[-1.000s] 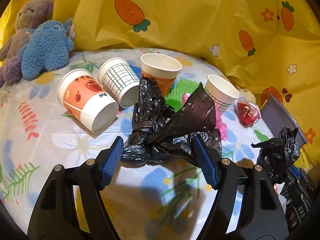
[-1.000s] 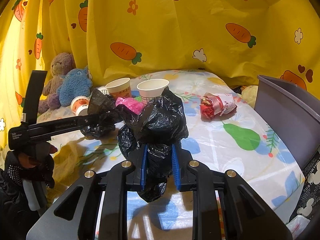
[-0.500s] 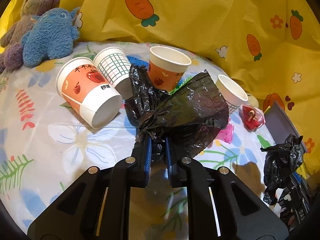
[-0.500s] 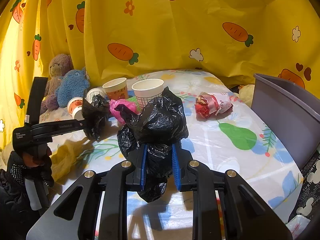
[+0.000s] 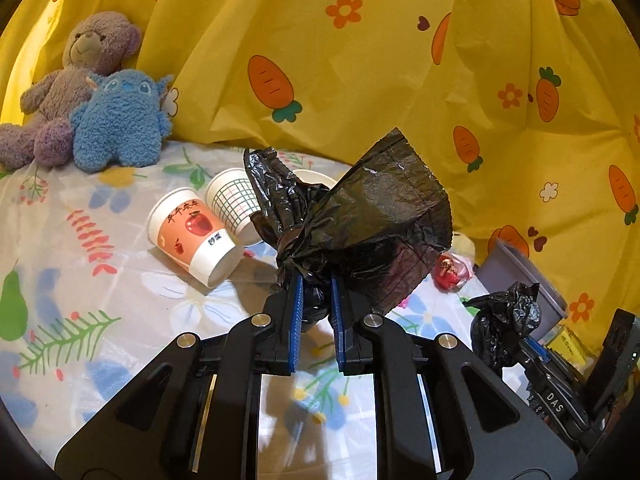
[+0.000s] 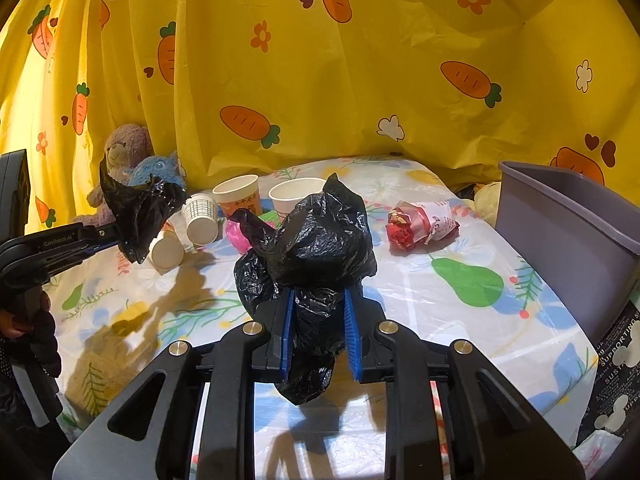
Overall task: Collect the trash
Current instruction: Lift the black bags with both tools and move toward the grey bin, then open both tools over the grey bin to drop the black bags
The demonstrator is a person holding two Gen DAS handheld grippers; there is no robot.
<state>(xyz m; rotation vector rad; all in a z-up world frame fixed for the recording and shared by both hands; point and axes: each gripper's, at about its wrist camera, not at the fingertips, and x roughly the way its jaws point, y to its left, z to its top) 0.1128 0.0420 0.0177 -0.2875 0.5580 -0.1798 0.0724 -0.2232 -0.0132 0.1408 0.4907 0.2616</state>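
My left gripper (image 5: 315, 280) is shut on a crumpled black plastic bag (image 5: 360, 216) and holds it up off the flowered tablecloth; in the right wrist view the same bag (image 6: 136, 212) hangs at the far left. A second black bag (image 6: 312, 240) is clamped in my right gripper (image 6: 318, 300), which is shut on it above the table; that bag (image 5: 506, 316) also shows at the right in the left wrist view. Paper cups lie and stand beyond: an apple-print cup (image 5: 192, 236) on its side, a checked cup (image 5: 230, 204), two upright cups (image 6: 238, 196). A red wrapper (image 6: 420, 226) lies on the cloth.
A grey bin (image 6: 568, 220) stands at the table's right edge. Two plush toys (image 5: 88, 108) sit at the back left against the yellow carrot-print curtain (image 6: 320, 80). Pink and green scraps (image 6: 236, 232) lie by the cups. A person's gloved hand (image 6: 28, 320) holds the left gripper.
My left gripper closed on the black bag lying by the cups, then lifted it off the cloth and drew back. The right gripper kept still with its bag.
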